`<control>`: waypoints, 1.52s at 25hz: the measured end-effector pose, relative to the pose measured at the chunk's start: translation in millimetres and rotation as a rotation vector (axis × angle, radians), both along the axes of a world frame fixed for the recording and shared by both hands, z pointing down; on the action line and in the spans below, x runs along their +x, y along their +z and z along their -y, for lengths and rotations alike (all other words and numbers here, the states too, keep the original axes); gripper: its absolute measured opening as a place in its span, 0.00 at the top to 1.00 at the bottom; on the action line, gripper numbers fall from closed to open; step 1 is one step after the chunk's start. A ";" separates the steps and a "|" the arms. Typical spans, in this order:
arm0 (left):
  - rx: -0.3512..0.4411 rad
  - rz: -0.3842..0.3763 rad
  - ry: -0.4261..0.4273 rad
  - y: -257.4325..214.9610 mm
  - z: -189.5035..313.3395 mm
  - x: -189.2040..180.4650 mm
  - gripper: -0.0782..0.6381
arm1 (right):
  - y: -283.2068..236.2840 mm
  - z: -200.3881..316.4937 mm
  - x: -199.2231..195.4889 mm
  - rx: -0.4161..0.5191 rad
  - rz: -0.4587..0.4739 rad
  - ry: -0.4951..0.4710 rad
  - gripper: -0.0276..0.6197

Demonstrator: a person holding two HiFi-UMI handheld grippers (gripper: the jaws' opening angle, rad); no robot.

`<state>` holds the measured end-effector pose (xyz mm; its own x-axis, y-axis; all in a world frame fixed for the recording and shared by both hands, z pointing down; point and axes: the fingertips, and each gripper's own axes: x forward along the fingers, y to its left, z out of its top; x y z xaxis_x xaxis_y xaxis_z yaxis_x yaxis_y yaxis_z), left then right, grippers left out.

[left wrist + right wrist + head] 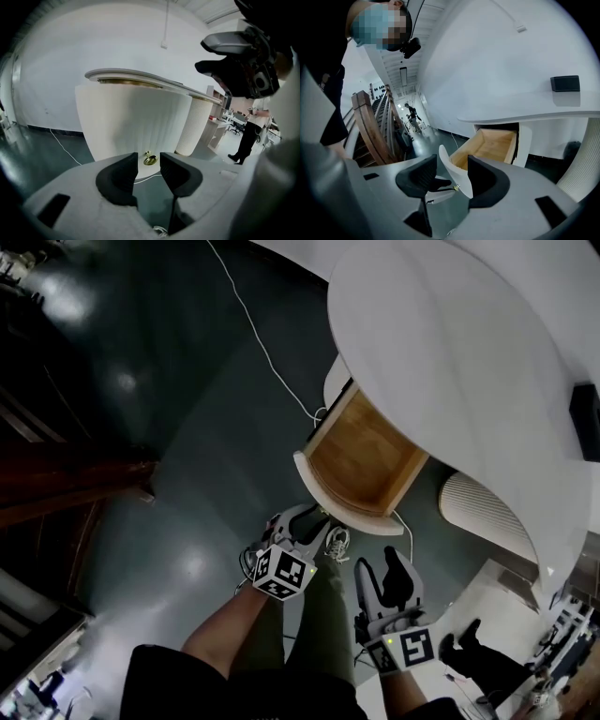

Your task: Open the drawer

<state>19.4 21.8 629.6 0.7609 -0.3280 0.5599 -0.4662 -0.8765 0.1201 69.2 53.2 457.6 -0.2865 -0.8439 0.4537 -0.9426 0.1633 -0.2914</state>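
Note:
The drawer (361, 456) of the white curved desk (450, 352) stands pulled out, its wooden inside bare. Its white ribbed front (136, 122) carries a small brass knob (150, 159). My left gripper (314, 526) is at the drawer front, and in the left gripper view it (149, 165) is open, with the knob in line with the gap just past the pads, untouched. My right gripper (382, 566) hangs lower and to the right, away from the drawer. It (452, 165) is open and holds nothing, and past it I see the open drawer (492, 145).
A white cable (272, 362) runs over the dark floor to the desk. A ribbed white column (478, 507) stands right of the drawer. A black box (565, 83) lies on the desktop. Wooden stairs (375, 126) rise at the left, and a person (246, 136) stands far right.

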 end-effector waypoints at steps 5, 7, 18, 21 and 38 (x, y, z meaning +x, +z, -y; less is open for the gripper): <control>0.037 0.011 -0.011 -35.5 5.9 -17.6 0.68 | -21.9 6.4 0.5 0.027 -0.004 0.006 0.64; 0.057 0.008 -0.024 -53.0 11.3 -22.7 0.68 | -27.7 6.1 1.9 0.025 -0.011 0.000 0.64; 0.173 -0.085 -0.046 -173.3 19.1 -27.0 0.68 | -79.9 10.6 1.4 0.071 -0.041 -0.008 0.66; 0.206 -0.103 -0.017 -200.6 11.6 -28.8 0.68 | -96.5 10.9 -3.1 0.083 -0.057 -0.013 0.67; 0.251 -0.100 0.010 -305.7 -0.6 -40.1 0.70 | -168.1 13.7 -14.7 0.171 -0.081 -0.045 0.86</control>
